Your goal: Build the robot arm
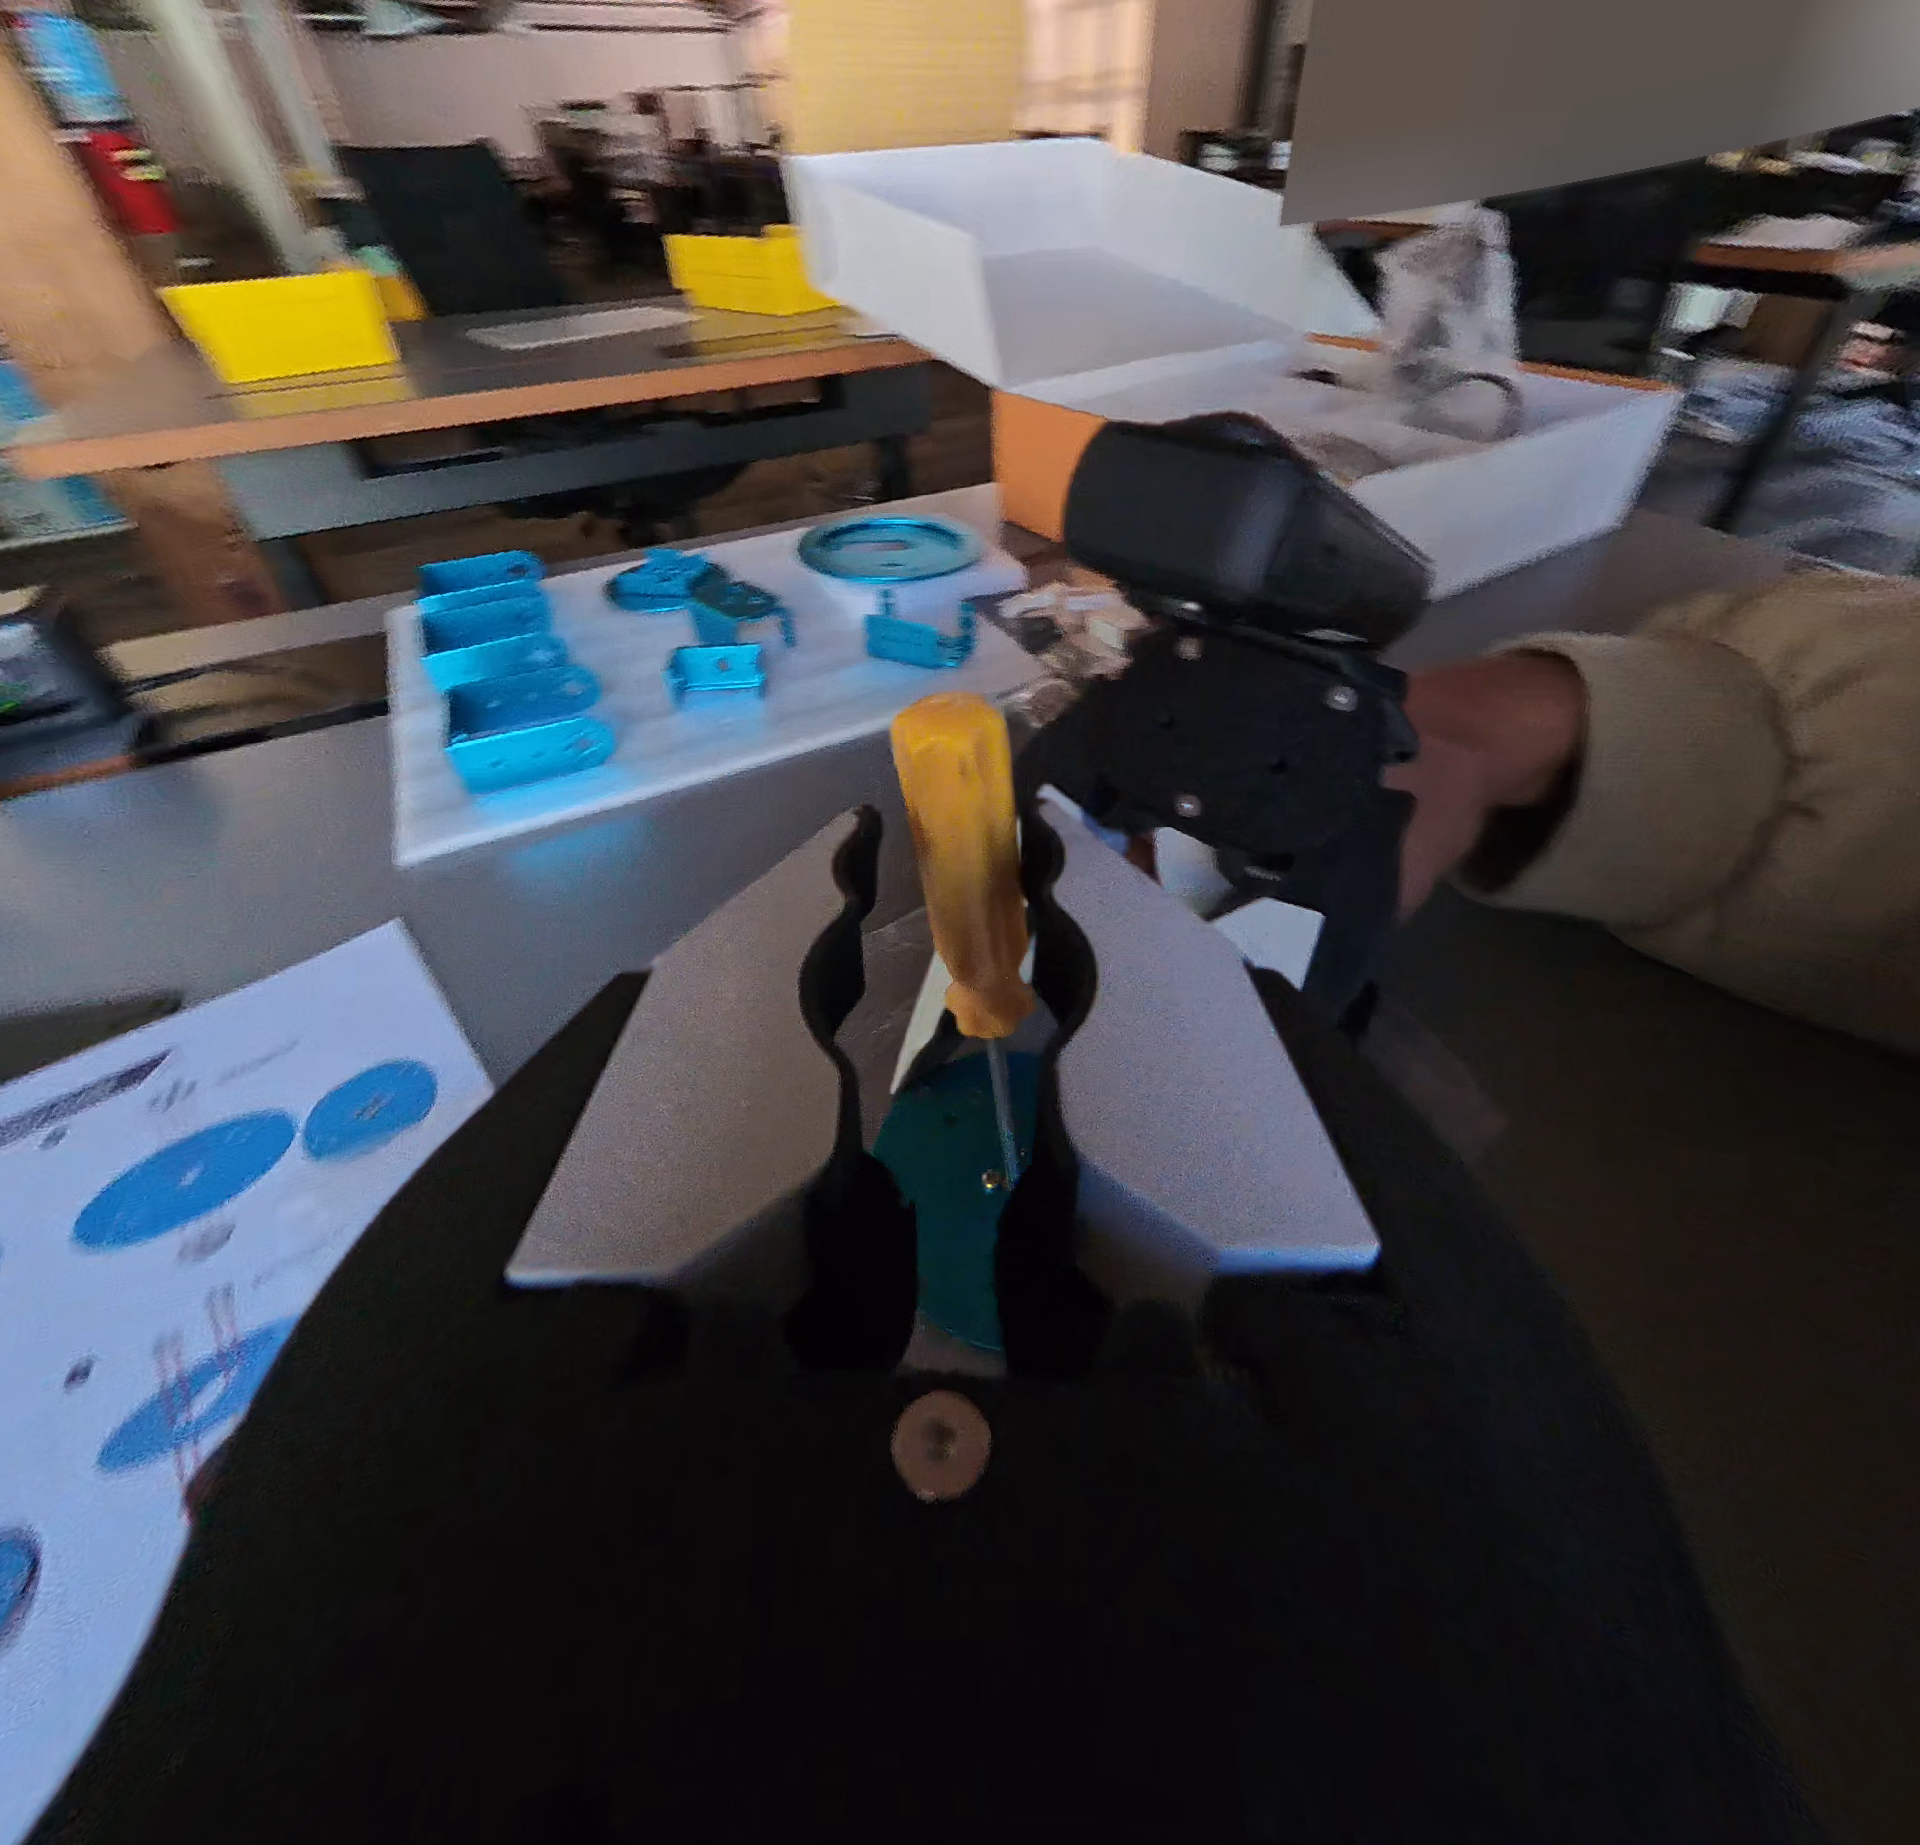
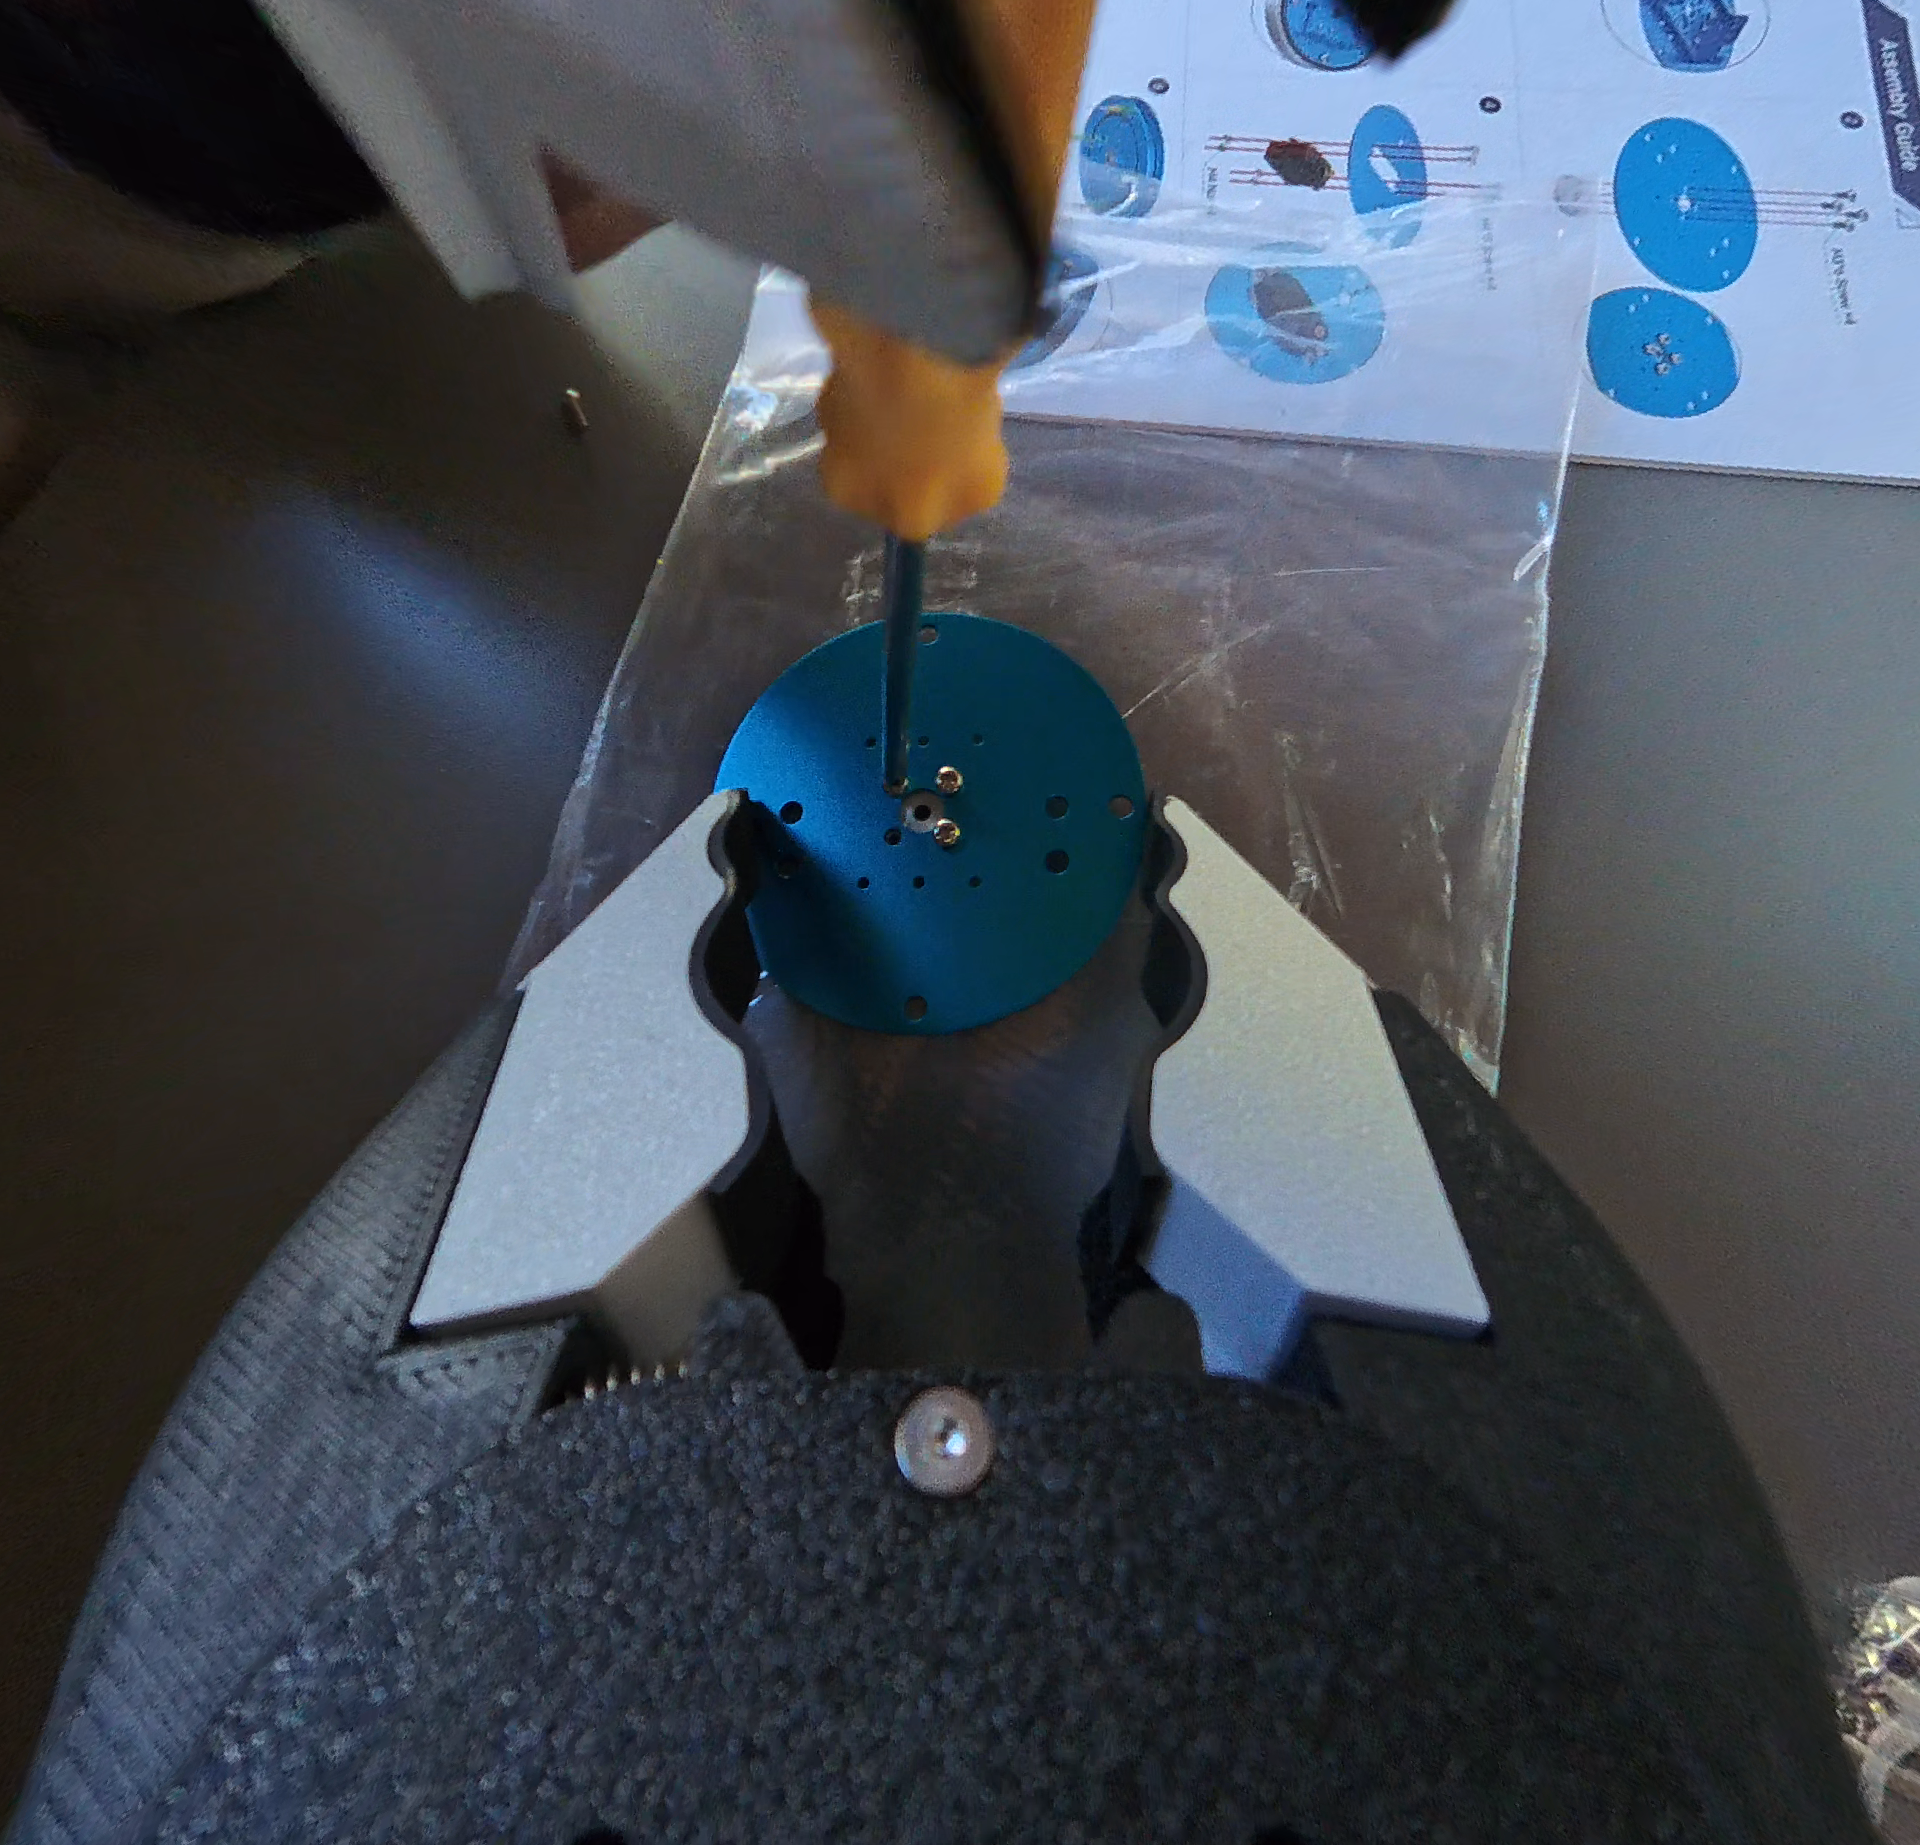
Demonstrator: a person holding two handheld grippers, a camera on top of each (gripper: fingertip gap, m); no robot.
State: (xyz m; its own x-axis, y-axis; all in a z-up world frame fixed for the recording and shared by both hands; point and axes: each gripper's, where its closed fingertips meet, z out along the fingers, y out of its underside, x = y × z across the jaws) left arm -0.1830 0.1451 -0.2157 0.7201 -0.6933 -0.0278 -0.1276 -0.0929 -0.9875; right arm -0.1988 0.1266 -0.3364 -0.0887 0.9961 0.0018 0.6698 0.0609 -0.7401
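My left gripper (image 1: 951,829) is shut on a yellow-handled screwdriver (image 1: 961,860) and holds it upright. The tool's thin shaft points down at a round blue perforated disc (image 1: 951,1172). In the right wrist view the screwdriver (image 2: 909,434) has its tip in a hole beside the disc's centre, next to two small silver screws (image 2: 948,779). My right gripper (image 2: 945,813) has one fingertip against each side edge of the blue disc (image 2: 966,922) and clamps it flat on the grey table. The right gripper's black body (image 1: 1236,746) shows in the left wrist view.
The disc lies on a clear plastic bag (image 2: 1299,704) beside a printed sheet with blue diagrams (image 2: 1714,237). A white board (image 1: 644,756) behind carries several blue metal brackets and a blue ring (image 1: 891,548). An open white box (image 1: 1507,465) stands far right. A person's hand (image 1: 1486,746) holds the right gripper. Tip to tip, the grippers are about 12 cm apart.
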